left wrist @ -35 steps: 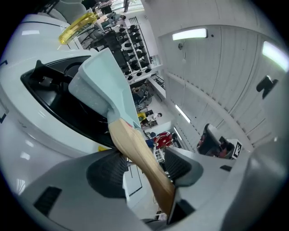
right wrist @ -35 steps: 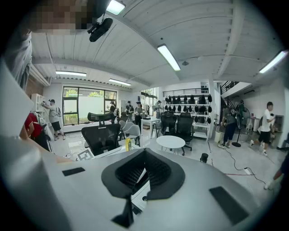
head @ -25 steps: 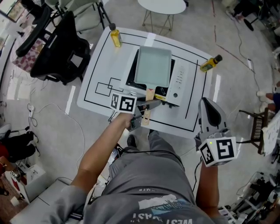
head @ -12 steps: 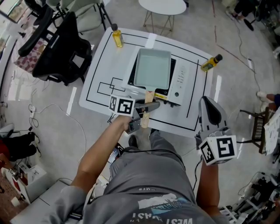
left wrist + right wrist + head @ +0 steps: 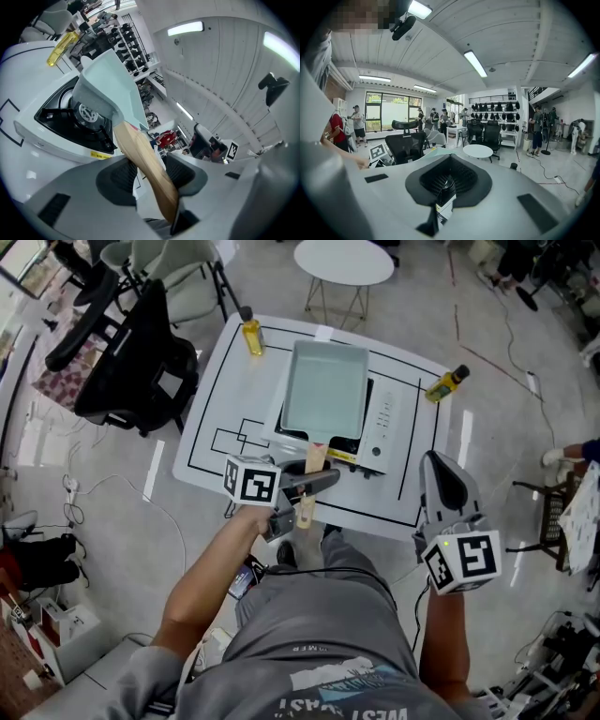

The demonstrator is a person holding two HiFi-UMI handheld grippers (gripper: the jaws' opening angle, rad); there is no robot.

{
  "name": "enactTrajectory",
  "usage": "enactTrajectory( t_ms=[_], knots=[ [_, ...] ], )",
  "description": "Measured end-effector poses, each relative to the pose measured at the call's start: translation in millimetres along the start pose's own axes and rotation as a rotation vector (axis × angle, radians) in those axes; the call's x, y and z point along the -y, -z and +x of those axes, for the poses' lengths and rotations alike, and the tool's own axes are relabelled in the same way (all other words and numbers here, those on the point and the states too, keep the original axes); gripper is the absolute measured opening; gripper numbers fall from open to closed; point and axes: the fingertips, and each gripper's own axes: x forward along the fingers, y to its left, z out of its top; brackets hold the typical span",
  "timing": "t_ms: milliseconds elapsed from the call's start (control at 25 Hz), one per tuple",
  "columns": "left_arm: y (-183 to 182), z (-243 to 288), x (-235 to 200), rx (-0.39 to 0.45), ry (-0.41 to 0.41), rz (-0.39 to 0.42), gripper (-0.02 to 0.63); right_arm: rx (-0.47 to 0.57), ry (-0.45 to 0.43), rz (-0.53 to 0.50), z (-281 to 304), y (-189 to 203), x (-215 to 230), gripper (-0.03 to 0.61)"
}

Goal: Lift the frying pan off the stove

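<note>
Left tongs (image 5: 314, 482) are clamped on the wooden handle (image 5: 145, 168) of the frying pan (image 5: 326, 390), one pad on each side. The pan hangs over the stove (image 5: 382, 423) burner, its near end raised clear of the grate; far-end contact is undetermined. Right tongs (image 5: 445, 187) are beside the tabletop (image 5: 220, 381), pads together, empty.

Bright, even indoor light fills all three views. Ceiling strip lights (image 5: 476, 63) glow overhead in both gripper views, and daylight enters through tall windows (image 5: 382, 115). The white worktop (image 5: 220, 399) is evenly lit, its shadows soft and faint. Both gripper views bulge strongly and have black corners. The frying pan (image 5: 112, 89), close to the lens, stays sharp, without motion blur.
</note>
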Motion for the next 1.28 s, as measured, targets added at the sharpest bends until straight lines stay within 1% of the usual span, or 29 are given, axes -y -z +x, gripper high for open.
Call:
enactTrajectory(
  t_ms=[240, 640, 840, 960, 1280],
  knots=[
    [-12.2, -10.6, 33.5, 0.012, 0.020, 0.062, 0.189, 0.019, 0.004, -0.028, -0.7, -7.4, -3.3, 0.011],
    [-23.5, -27.3, 78.1, 0.026, 0.050, 0.119, 0.189, 0.065, 0.038, -0.091, -7.1, -23.1, -4.0, 0.009],
    [-24.3, -31.9, 93.1, 0.023, 0.055, 0.150, 0.189, 0.069, 0.073, -0.134, -8.7, -27.3, -3.6, 0.008],
    [-23.0, -35.3, 98.2, 0.016, 0.052, 0.172, 0.190, 0.079, 0.076, -0.162, -10.9, -30.5, -7.7, 0.008],
    [-18.7, -38.2, 108.0, 0.007, 0.060, 0.179, 0.190, 0.095, 0.079, -0.158, -16.4, -33.5, -10.2, 0.008]
  ],
)
